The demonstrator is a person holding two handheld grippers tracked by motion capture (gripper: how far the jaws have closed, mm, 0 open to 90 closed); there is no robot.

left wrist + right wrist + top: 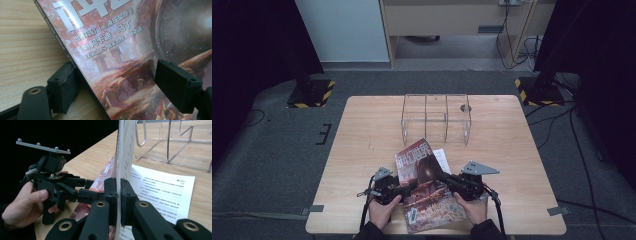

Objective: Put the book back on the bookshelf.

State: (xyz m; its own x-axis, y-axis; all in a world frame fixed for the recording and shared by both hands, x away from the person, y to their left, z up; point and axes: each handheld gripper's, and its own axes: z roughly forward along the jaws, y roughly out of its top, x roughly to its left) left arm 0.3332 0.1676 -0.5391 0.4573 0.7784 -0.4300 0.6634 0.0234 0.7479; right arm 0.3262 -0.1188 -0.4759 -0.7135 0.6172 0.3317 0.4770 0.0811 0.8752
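A pale wooden table point(362, 150) was set on a grey carpeted floor, with dark stands at either side. A magazine point(428, 187) with a reddish cover was seen at the near edge of that table, between the two hands, its cover partly lifted from the pages beneath. In the right gripper view the right gripper point(118, 195) was pressed together on the raised cover edge, which stood upright between the jaws, and a printed white page point(165, 192) was laid bare under it. The left gripper point(125, 82) was spread, one jaw beside the spine on the wood and the other over the cover art (whether either jaw touched the paper could not be told). Beyond the magazine, well apart from it, a clear acrylic rack point(435, 119) with upright dividers was stood empty. The work was judged to be at an early stage: the magazine was gripped but not yet carried off the table, and placing it in the rack was probably still to be done.
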